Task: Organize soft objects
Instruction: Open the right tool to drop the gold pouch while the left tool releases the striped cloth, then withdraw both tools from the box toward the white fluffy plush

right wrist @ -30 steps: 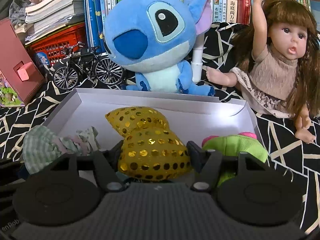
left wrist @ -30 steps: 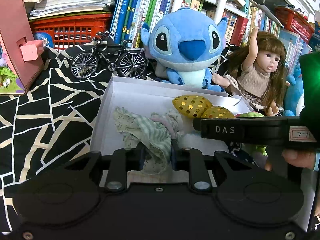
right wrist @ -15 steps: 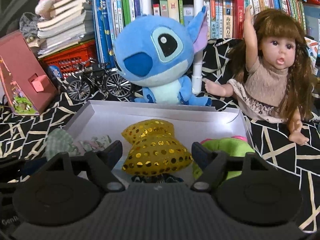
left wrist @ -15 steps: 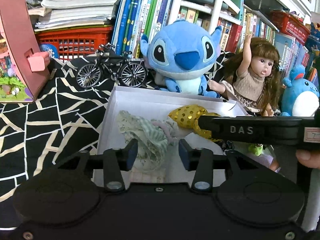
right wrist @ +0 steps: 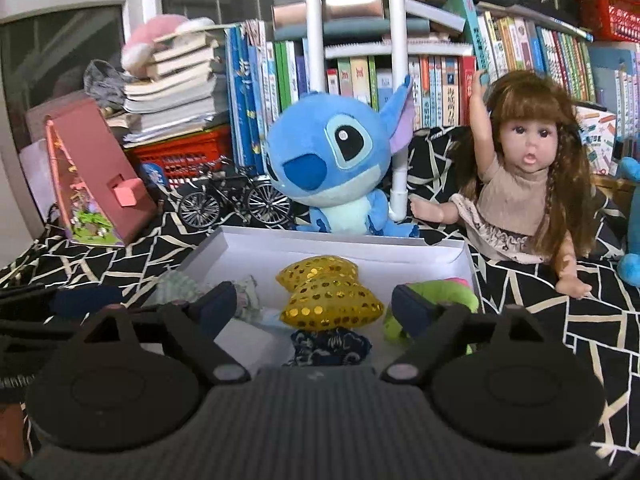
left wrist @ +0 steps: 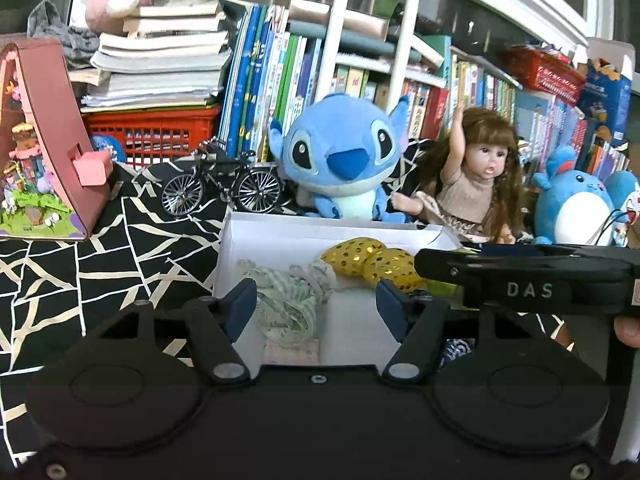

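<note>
A white shallow box (left wrist: 280,236) (right wrist: 360,248) lies on the patterned cloth. Inside it a crumpled green-striped cloth (left wrist: 288,300) (right wrist: 180,286) rests at the left, a gold sequinned cushion (right wrist: 328,296) (left wrist: 372,260) in the middle and a green plush (right wrist: 436,296) at the right. A dark blue patterned cloth (right wrist: 330,346) lies at the near edge. My left gripper (left wrist: 316,308) hangs above the striped cloth, jaws opening, pads off it. My right gripper (right wrist: 312,308) is drawn back from the cushion, jaws opening, nothing pressed. It shows from the side in the left wrist view as a black bar (left wrist: 520,280).
Behind the box sit a blue plush (right wrist: 336,168) (left wrist: 344,160), a doll (right wrist: 516,176) (left wrist: 472,184) and a model bicycle (left wrist: 224,188). A pink toy house (left wrist: 44,148) stands at the left, another blue plush (left wrist: 576,204) at the right. Bookshelves and a red basket (left wrist: 156,132) fill the back.
The left gripper let go of the striped cloth, which now lies in the box. The right gripper released the gold cushion. Both grippers pulled back and rose, jaws widening.
</note>
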`<state>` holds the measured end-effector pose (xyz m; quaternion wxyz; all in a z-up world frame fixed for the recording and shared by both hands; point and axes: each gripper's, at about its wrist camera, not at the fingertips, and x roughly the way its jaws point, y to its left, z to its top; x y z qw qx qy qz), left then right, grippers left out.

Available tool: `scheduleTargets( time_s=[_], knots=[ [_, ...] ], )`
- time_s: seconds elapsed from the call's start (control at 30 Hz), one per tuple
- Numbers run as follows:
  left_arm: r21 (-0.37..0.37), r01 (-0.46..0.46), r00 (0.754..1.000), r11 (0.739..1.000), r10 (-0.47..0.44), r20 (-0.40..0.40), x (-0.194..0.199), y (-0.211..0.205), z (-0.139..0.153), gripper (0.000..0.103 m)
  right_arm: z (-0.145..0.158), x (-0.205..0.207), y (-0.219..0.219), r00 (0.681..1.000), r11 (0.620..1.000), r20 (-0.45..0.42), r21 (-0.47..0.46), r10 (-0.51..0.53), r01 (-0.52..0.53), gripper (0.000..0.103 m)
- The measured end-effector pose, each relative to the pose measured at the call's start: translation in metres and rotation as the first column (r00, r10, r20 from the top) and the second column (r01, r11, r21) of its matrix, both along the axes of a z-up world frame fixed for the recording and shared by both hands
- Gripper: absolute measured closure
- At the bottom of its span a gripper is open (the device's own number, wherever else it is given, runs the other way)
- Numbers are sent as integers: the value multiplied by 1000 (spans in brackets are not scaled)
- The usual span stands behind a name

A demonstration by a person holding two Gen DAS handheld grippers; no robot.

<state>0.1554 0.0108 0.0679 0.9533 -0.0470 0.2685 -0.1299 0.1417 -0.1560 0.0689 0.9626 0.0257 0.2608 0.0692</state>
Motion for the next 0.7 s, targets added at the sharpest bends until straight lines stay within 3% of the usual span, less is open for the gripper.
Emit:
scheduleTargets(
  time_s=[0.27, 0.7],
  knots=[
    [4, 23, 999, 1000, -23, 43, -34, 7, 5, 32, 3, -39, -3, 998, 1000, 50, 9, 25, -25, 10],
    [51, 42, 997, 998, -45, 67, -77, 14, -15, 29, -12, -88, -3, 996, 999, 90, -44, 27, -23, 6]
  ],
)
